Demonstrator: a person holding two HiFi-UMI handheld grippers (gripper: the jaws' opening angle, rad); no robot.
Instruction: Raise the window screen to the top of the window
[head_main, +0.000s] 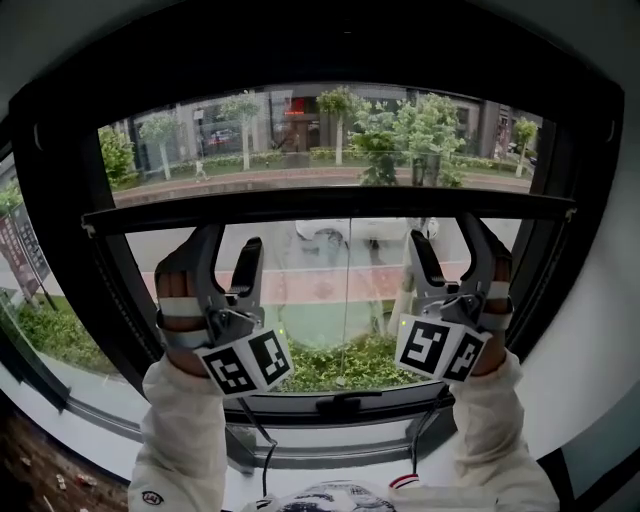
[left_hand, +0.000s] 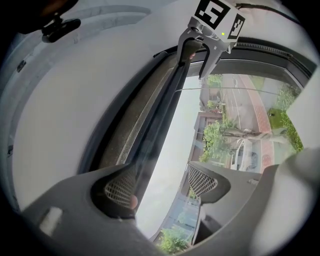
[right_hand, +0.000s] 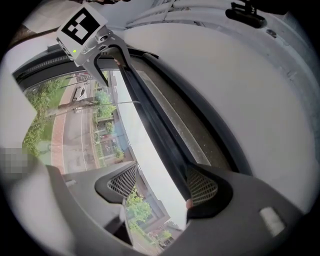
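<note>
The window screen's black bar (head_main: 330, 205) spans the window at about mid height, with street and trees visible above and below it. My left gripper (head_main: 228, 248) reaches up to the bar's underside at the left, and my right gripper (head_main: 445, 242) does so at the right. In the left gripper view the bar (left_hand: 160, 120) runs along the outer pad (left_hand: 120, 187) of the left gripper (left_hand: 162, 185), and the gap to the other pad shows only sky. The right gripper view mirrors this: the bar (right_hand: 155, 125) lies by the outer pad (right_hand: 202, 187) of the right gripper (right_hand: 162, 185). Both stand open.
The black window frame (head_main: 60, 200) surrounds the glass, with its top edge (head_main: 330, 60) well above the bar. A dark handle (head_main: 345, 405) sits on the lower rail. White wall borders the frame at both sides. A cable hangs below my left gripper.
</note>
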